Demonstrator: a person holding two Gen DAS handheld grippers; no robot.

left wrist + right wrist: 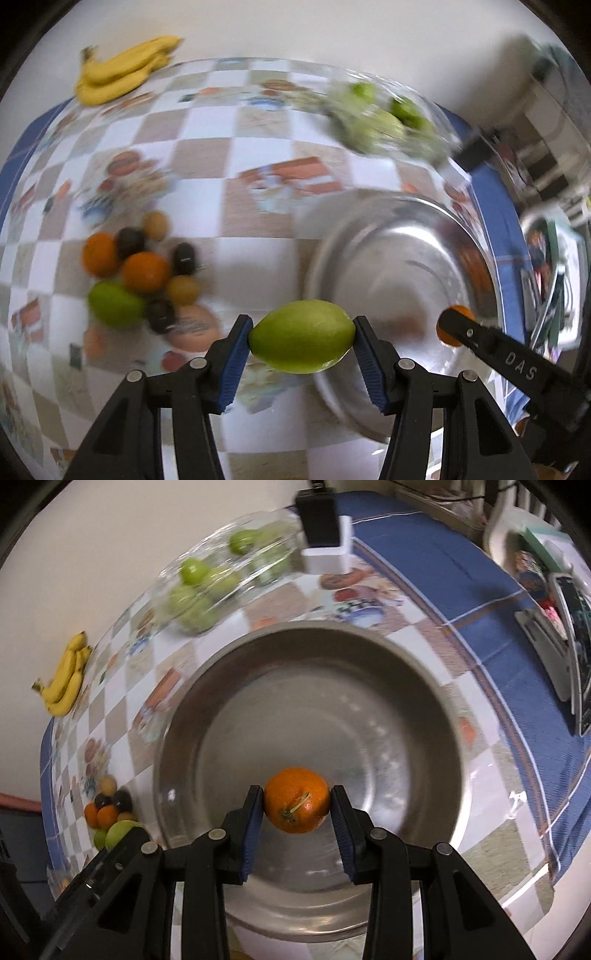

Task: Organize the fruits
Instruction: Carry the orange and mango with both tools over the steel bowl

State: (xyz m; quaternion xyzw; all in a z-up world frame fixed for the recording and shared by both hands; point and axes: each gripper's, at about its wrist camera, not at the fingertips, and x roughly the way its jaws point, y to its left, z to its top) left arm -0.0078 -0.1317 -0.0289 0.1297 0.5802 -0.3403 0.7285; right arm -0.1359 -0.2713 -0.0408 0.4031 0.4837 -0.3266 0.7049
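Note:
My left gripper [302, 341] is shut on a green mango-like fruit [301, 338], held in the air over the near-left rim of a steel bowl [424, 236]. My right gripper [297, 805] is shut on an orange [295, 799], hanging above the bare inside of that steel bowl [424, 686]. In the left wrist view the right gripper's black finger and a sliver of the orange [445, 334] show at the right. A pile of mixed fruit [144, 269] lies on the checked cloth to the left: oranges, dark plums, small yellowish fruits and another green fruit.
A bunch of bananas [122, 72] lies at the far edge by the wall. A clear bowl of green fruits [218, 576] stands behind the steel bowl. A black and white box [325, 531] sits beside it. Clutter [554, 609] lines the blue cloth's right side.

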